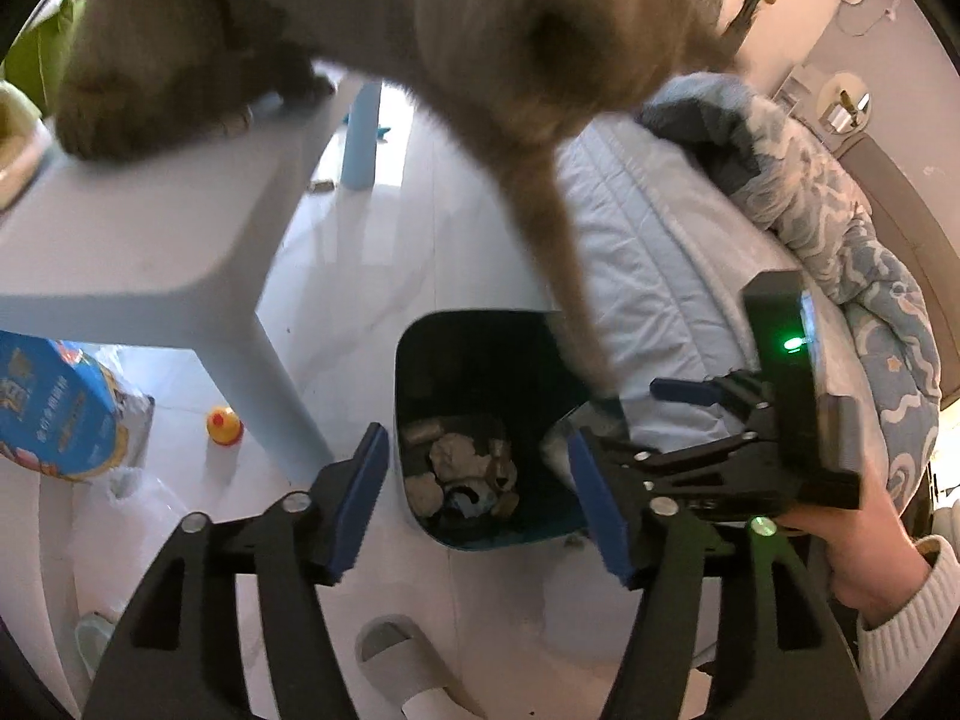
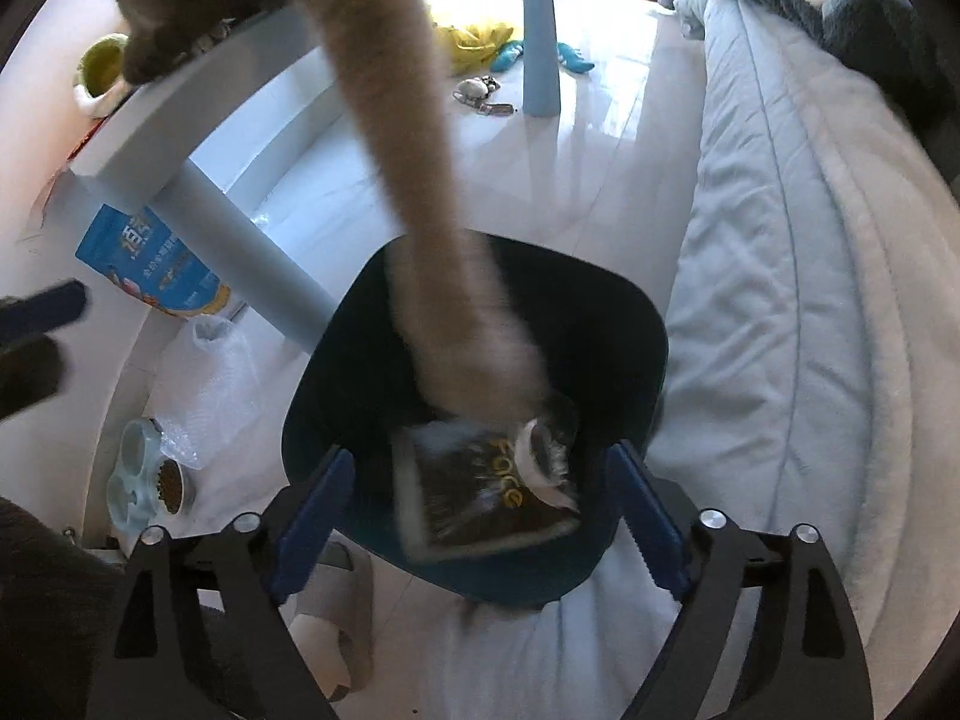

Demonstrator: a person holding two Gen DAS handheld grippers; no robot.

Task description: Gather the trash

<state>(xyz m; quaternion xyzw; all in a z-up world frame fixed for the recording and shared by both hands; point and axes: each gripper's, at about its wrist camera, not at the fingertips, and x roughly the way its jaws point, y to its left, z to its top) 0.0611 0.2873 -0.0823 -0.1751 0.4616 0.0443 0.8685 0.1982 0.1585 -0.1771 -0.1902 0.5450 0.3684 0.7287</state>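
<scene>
A dark bin (image 1: 420,336) stands on the white floor beside the bed, with crumpled trash (image 1: 462,468) at its bottom. My left gripper (image 1: 477,501) is open and empty above its near rim. My right gripper (image 2: 480,516) is open over the bin (image 2: 630,312). A dark wrapper with yellow lettering (image 2: 480,498) lies blurred between its fingers, not gripped. A grey cat (image 1: 360,18) stands on the white table (image 1: 150,240). Its tail (image 2: 432,252) hangs down into the bin and touches the wrapper. The right gripper also shows in the left wrist view (image 1: 618,414).
A blue bag (image 1: 54,402), clear plastic (image 2: 210,372) and a yellow duck toy (image 1: 224,425) lie under the table. A pet food bowl (image 2: 150,474) and a grey slipper (image 1: 408,666) are on the floor. The bed (image 2: 780,300) with a blanket is on the right.
</scene>
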